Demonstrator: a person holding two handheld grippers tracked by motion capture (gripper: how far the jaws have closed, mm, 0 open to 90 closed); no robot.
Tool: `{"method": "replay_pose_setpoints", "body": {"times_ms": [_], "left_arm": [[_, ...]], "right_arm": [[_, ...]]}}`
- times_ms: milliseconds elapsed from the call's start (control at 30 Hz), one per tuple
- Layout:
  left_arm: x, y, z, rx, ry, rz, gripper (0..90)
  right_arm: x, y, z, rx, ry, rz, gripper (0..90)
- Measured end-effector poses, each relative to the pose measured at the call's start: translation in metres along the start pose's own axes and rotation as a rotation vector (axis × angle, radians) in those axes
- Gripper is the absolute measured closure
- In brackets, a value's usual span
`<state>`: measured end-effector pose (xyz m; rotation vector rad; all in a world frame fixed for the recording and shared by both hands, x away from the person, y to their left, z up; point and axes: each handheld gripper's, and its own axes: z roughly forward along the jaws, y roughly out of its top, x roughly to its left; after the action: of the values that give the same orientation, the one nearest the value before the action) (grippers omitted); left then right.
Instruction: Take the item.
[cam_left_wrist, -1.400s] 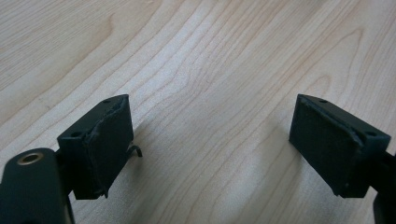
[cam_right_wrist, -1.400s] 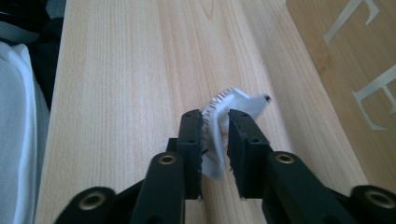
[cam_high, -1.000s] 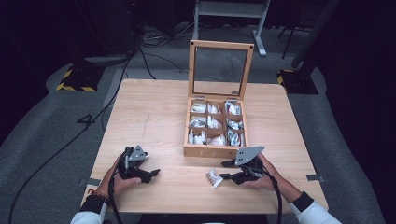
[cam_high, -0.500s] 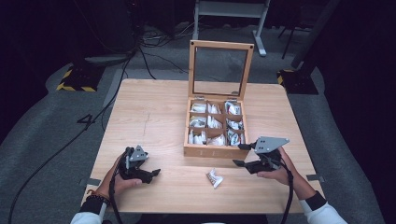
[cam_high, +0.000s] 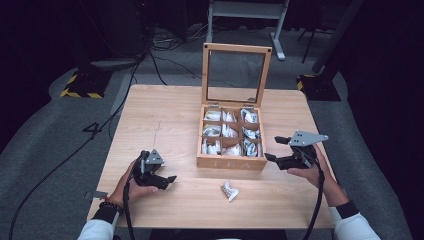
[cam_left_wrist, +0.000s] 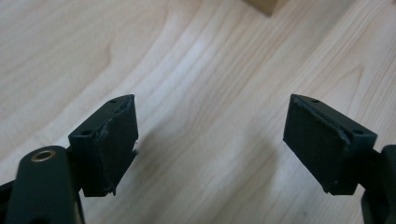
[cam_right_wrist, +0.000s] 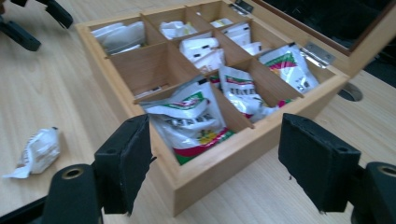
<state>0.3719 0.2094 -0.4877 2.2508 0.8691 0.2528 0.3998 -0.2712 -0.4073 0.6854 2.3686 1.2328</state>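
Hovering at the right of the high view, the right gripper (cam_high: 274, 149) sits beside the right end of the wooden tea box (cam_high: 230, 163), its jaws having just been opening; they stand wide with nothing between the pads. In the right gripper view the box's near corner fills the gap between those jaws, and a red-and-green tea sachet (cam_right_wrist: 192, 122) lies in the nearest compartment, just beyond the left jaw. The crumpled white tea packet (cam_high: 229, 190) lies loose on the table (cam_high: 165, 115) at lower centre of the high view, in front of the box and well to the left of the right gripper; in the right gripper view it shows at the left edge (cam_right_wrist: 37, 151), outside the jaws. The left gripper (cam_high: 169, 182), lower left in the high view, has just been closing slightly yet remains clearly parted, holding nothing, over bare wood.
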Motion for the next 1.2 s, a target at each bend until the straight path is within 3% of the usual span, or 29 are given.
{"method": "replay_pose_setpoints", "body": {"times_ms": [233, 367, 467, 733, 1033, 1200], "left_arm": [[0.021, 0.034, -0.007, -0.095, -0.019, -0.011, 15.9], [0.033, 0.057, -0.006, -0.136, -0.004, -0.006, 15.9], [0.041, 0.076, -0.003, -0.161, 0.01, 0.011, 16.0], [0.06, 0.128, 0.013, -0.197, 0.045, -0.025, 16.7], [0.074, 0.177, 0.038, -0.181, 0.09, -0.056, 17.7], [0.08, 0.197, 0.054, -0.15, 0.118, -0.069, 18.6]], "right_arm": [[-0.022, 0.002, 0.004, 0.007, -0.058, 0.049, 24.5], [-0.037, 0.007, 0.009, -0.004, -0.076, 0.082, 26.8], [-0.045, 0.013, 0.012, -0.032, -0.119, 0.092, 29.3], [-0.072, 0.033, 0.028, -0.043, -0.121, 0.174, 27.4], [-0.101, 0.051, 0.05, -0.029, -0.15, 0.231, 27.0], [-0.111, 0.061, 0.063, -0.006, -0.174, 0.232, 27.0]]}}
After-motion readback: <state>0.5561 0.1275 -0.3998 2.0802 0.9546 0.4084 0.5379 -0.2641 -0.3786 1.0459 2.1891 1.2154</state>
